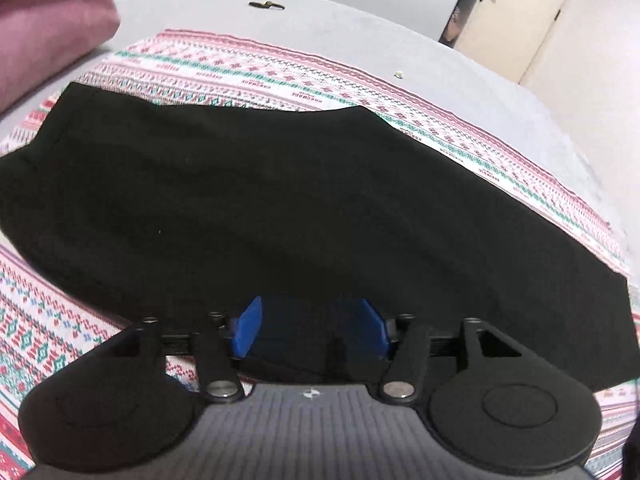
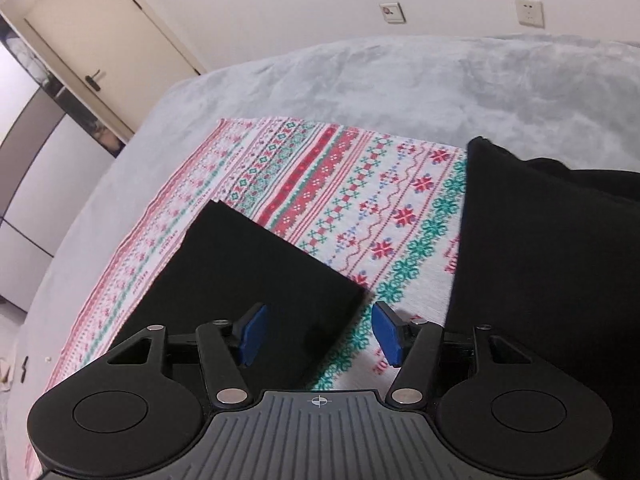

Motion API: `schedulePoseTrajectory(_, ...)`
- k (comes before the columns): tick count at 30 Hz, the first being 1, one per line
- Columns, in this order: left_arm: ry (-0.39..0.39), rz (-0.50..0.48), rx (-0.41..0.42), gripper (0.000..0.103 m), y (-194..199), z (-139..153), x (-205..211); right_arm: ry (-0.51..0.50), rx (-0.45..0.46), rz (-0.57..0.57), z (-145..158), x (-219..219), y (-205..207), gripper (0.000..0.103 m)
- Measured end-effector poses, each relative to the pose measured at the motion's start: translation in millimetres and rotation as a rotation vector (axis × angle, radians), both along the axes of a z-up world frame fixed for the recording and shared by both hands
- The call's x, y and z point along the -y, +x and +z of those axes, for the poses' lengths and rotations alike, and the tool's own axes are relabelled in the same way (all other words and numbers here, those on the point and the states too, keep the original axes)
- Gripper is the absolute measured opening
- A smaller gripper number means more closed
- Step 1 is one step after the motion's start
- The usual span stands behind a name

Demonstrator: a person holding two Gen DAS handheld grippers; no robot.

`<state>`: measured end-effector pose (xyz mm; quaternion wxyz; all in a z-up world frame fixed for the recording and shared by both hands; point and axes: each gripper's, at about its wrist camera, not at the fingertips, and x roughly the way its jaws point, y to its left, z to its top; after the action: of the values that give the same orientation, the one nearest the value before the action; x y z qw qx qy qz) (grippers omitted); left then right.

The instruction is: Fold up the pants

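The left gripper (image 1: 312, 330) has its blue-padded jaws spread fairly wide, with the near edge of the black cloth pants (image 1: 260, 208) draped over their tips; whether they pinch it is hard to tell. The right gripper (image 2: 320, 334) has its jaws wide apart, holding nothing, poised over a pant-leg corner. The pants lie on a red-and-green patterned white cloth (image 2: 360, 200) spread over a grey plush bed (image 2: 400, 80).

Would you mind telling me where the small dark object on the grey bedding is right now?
In the left wrist view, the small dark object lies on the grey bedding near the top centre, beyond the patterned cloth and the black pants.
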<state>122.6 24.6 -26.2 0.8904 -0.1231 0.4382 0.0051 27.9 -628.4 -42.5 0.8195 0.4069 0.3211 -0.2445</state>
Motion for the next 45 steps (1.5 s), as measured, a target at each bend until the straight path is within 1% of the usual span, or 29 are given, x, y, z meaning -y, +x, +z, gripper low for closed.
schedulePoseTrajectory(2, 0.001, -0.004, 0.001, 0.086, -0.4, -0.4, -1.8, -0.001, -0.002, 0.009, -3.4, -1.3, 3.6, 0.057)
schedulePoseTrajectory(6, -0.001, -0.004, -0.007, 0.086, 0.3, -2.2, -0.2, -0.051, -0.028, 0.027, -9.2, -7.5, 14.0, 0.055)
schedulePoseTrajectory(10, 0.005, -0.011, -0.018, 0.086, 4.8, -7.0, 5.5, -0.053, -0.024, 0.032, -14.7, -11.9, 18.8, 0.055)
schedulePoseTrajectory(12, 0.008, -0.021, -0.016, 0.087, 9.6, -8.3, 7.3, -0.02, 0.002, 0.006, -18.0, -8.3, 18.4, 0.054)
schedulePoseTrajectory(14, 0.011, -0.03, -0.017, 0.089, 12.1, -10.3, 8.0, 0.008, 0.024, -0.012, -21.2, -5.5, 17.1, 0.047)
schedulePoseTrajectory(15, 0.01, -0.035, -0.02, 0.089, 13.1, -12.0, 10.2, 0.016, 0.028, -0.019, -23.1, -4.0, 17.0, 0.039)
schedulePoseTrajectory(17, 0.0, -0.05, -0.034, 0.09, 16.3, -16.4, 14.1, 0.034, 0.033, -0.033, -26.4, -1.7, 16.6, 0.028)
schedulePoseTrajectory(18, -0.009, -0.059, -0.045, 0.09, 18.2, -19.1, 16.0, 0.059, 0.045, -0.044, -27.8, -0.3, 15.6, 0.023)
schedulePoseTrajectory(19, -0.019, -0.064, -0.056, 0.09, 19.9, -22.3, 18.1, 0.097, 0.061, -0.059, -29.6, 1.4, 14.4, 0.016)
schedulePoseTrajectory(21, -0.005, -0.071, -0.054, 0.093, 22.1, -25.1, 22.5, 0.172, 0.107, -0.093, -31.3, 3.1, 11.4, 0.013)
schedulePoseTrajectory(23, 0.024, -0.085, -0.047, 0.094, 23.9, -25.8, 27.5, 0.147, 0.126, -0.101, -24.5, -1.8, 12.2, 0.012)
schedulePoseTrajectory(25, 0.022, -0.088, -0.046, 0.094, 24.8, -25.5, 28.0, 0.105, 0.142, -0.098, -14.2, -10.6, 15.9, 0.011)
schedulePoseTrajectory(26, 0.012, -0.089, -0.048, 0.094, 25.7, -25.2, 26.7, 0.062, 0.147, -0.091, -5.6, -18.0, 19.1, 0.011)
schedulePoseTrajectory(28, -0.016, -0.079, -0.049, 0.094, 26.2, -24.3, 20.9, -0.058, 0.162, -0.052, 17.1, -39.1, 26.8, 0.011)
schedulePoseTrajectory(29, -0.029, -0.071, -0.05, 0.094, 27.0, -23.8, 18.5, -0.135, 0.18, -0.016, 30.8, -53.9, 31.6, 0.011)
schedulePoseTrajectory(31, -0.06, -0.044, -0.053, 0.094, 29.4, -23.4, 10.0, -0.312, 0.252, 0.101, 61.2, -97.3, 41.6, 0.011)
schedulePoseTrajectory(33, -0.088, -0.024, -0.057, 0.094, 31.2, -24.0, 2.8, -0.499, 0.333, 0.285, 84.5, -160.3, 50.5, 0.011)
schedulePoseTrajectory(35, -0.112, -0.01, -0.063, 0.094, 31.3, -25.7, -2.3, -0.68, 0.349, 0.511, 91.7, -234.0, 57.1, 0.011)
schedulePoseTrajectory(37, -0.128, -0.007, -0.064, 0.094, 31.6, -26.3, -6.3, -0.85, 0.323, 0.764, 79.5, -316.2, 56.1, 0.011)
schedulePoseTrajectory(38, -0.134, -0.008, -0.063, 0.094, 32.0, -26.3, -8.3, -0.921, 0.299, 0.899, 66.2, -355.5, 52.1, 0.011)
schedulePoseTrajectory(39, -0.141, -0.006, -0.063, 0.094, 32.0, -26.2, -10.8, -0.974, 0.268, 1.022, 51.8, -388.4, 47.0, 0.011)
schedulePoseTrajectory(41, -0.156, 0.002, -0.064, 0.094, 31.7, -27.7, -16.6, -1.017, 0.205, 1.203, 24.5, -435.9, 37.0, 0.011)
schedulePoseTrajectory(42, -0.163, 0.006, -0.065, 0.094, 31.9, -27.7, -19.5, -1.025, 0.167, 1.257, 11.9, -453.2, 33.5, 0.011)
schedulePoseTrajectory(43, -0.172, 0.01, -0.067, 0.094, 32.3, -28.1, -23.5, -1.037, 0.142, 1.287, 2.5, -465.1, 30.8, 0.011)
schedulePoseTrajectory(44, -0.184, 0.015, -0.069, 0.094, 32.8, -27.9, -27.4, -1.06, 0.141, 1.306, -3.8, -473.8, 26.5, 0.013)
schedulePoseTrajectory(45, -0.198, 0.017, -0.069, 0.094, 30.9, -25.4, -27.9, -1.091, 0.137, 1.304, -6.0, -478.7, 23.5, 0.02)
